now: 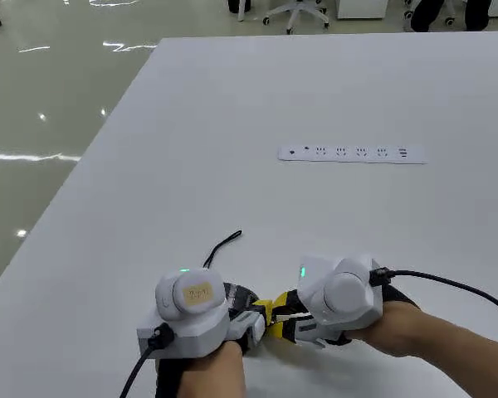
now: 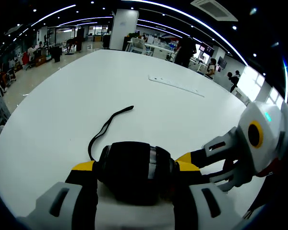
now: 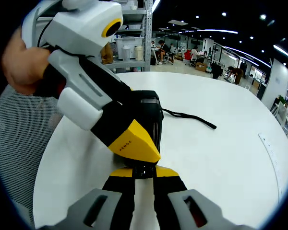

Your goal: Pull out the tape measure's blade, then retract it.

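The white table carries everything, and the two grippers meet at its near edge, jaws turned toward each other.

The left gripper is clamped on the black case of the tape measure, with one yellow-tipped jaw on each side of it. The right gripper has its jaws drawn almost together on a small dark part at the case's lower near edge. I cannot tell whether that part is the blade's hook. No length of blade shows between the two grippers.

In the head view the tape measure sits just above the table between the grippers, and little more than a dark sliver of it is visible behind their bodies. The end that the right gripper pinches faces the person's right.

A white power strip lies flat well beyond the grippers, with its long axis across the table from left to right.

A thin black strap trails from the case's far side. It curves over the table away from the person, with its free end lying loose.

The left gripper view shows the case's rounded back and the right gripper coming in from the right. The right gripper view shows the case's flat side and the pinch. It also shows the hand on the left gripper, and shelving and seated people in the room behind.
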Demonstrator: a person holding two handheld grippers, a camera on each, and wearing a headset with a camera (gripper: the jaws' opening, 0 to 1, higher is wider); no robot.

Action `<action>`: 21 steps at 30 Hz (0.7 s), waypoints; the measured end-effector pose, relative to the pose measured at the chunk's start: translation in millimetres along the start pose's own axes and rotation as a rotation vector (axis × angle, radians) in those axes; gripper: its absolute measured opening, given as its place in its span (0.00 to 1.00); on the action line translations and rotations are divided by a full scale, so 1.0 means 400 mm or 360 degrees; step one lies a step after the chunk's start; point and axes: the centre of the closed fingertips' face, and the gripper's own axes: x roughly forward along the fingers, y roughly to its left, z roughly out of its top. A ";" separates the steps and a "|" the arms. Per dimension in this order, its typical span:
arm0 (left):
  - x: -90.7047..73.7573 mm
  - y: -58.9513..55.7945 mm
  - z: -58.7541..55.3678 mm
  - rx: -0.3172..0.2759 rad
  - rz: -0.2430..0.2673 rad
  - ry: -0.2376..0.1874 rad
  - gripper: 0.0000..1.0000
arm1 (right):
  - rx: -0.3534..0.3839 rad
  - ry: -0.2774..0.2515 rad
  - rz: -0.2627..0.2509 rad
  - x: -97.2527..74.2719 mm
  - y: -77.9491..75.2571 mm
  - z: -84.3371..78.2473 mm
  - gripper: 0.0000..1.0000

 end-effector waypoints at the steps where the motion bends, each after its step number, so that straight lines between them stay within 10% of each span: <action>1: 0.000 -0.001 0.000 0.0006 0.0001 0.0000 0.60 | 0.0001 -0.0002 -0.0002 0.001 0.000 -0.001 0.14; 21: 0.003 -0.001 0.005 -0.0026 -0.0018 0.0030 0.63 | -0.0065 0.0006 -0.0024 -0.002 -0.005 -0.004 0.20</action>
